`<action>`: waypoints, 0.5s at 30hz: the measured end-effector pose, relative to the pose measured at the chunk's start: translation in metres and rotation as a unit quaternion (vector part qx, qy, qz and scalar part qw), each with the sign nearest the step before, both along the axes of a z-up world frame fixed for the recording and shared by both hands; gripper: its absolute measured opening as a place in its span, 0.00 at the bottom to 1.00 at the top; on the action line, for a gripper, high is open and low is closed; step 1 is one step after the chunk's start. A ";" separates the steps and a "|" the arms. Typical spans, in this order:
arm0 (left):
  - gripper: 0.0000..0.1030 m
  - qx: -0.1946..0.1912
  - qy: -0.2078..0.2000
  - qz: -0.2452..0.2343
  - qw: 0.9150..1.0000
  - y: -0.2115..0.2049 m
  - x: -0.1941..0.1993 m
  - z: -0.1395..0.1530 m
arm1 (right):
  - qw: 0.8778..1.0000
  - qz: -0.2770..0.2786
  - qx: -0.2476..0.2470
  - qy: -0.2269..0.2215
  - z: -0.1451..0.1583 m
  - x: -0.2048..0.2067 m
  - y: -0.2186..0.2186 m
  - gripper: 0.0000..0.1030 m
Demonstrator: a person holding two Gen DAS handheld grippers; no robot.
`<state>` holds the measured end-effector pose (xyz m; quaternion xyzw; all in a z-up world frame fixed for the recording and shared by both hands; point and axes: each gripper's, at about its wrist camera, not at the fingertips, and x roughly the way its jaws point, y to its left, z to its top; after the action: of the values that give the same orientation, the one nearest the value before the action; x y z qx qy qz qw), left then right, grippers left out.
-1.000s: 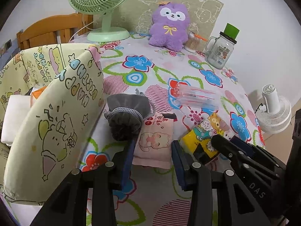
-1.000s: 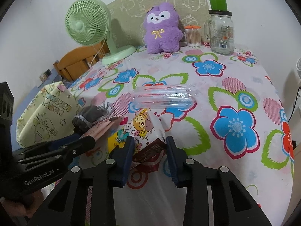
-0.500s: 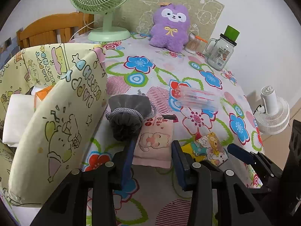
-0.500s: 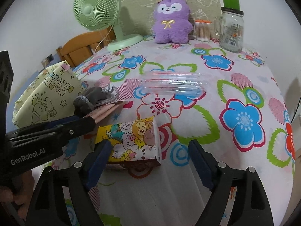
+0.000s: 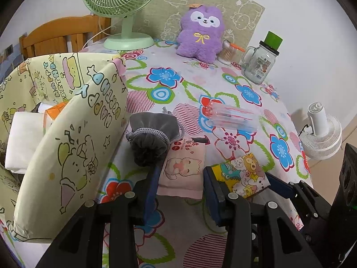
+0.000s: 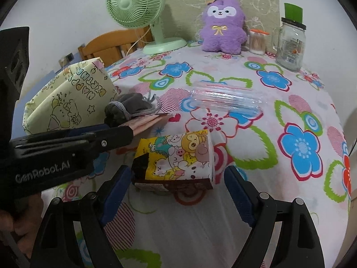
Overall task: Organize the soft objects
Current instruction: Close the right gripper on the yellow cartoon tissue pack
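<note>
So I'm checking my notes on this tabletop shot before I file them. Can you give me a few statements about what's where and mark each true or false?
1. The right gripper is clamped on the yellow cartoon tissue pack. False: its jaws stand wide, clear of the pack on both sides.
2. The pink tissue pack lies between the left gripper fingers. True.
3. The grey drawstring pouch sits inside the yellow fabric bin. False: it lies on the tablecloth beside the bin.
4. The purple plush stands upright at the far end. True.
5. The clear plastic tube stands upright. False: it lies on its side.
</note>
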<state>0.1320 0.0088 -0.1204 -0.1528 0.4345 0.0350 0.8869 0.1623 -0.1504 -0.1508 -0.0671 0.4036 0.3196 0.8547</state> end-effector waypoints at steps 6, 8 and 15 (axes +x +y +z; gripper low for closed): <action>0.40 0.000 0.001 0.001 1.000 0.000 0.001 -0.001 | 1.000 0.013 -0.007 -0.004 -0.001 -0.004 0.007 0.85; 0.40 0.000 0.003 -0.001 1.000 -0.002 0.002 -0.002 | 0.999 0.021 -0.024 -0.005 -0.004 -0.006 0.014 0.85; 0.40 0.004 0.007 -0.004 1.000 -0.003 0.001 -0.004 | 1.000 -0.005 -0.027 -0.001 -0.006 0.001 0.011 0.77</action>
<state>0.1329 0.0059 -0.1240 -0.1471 0.4412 0.0340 0.8846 0.1631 -0.1396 -0.1564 -0.0886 0.4112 0.3043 0.8547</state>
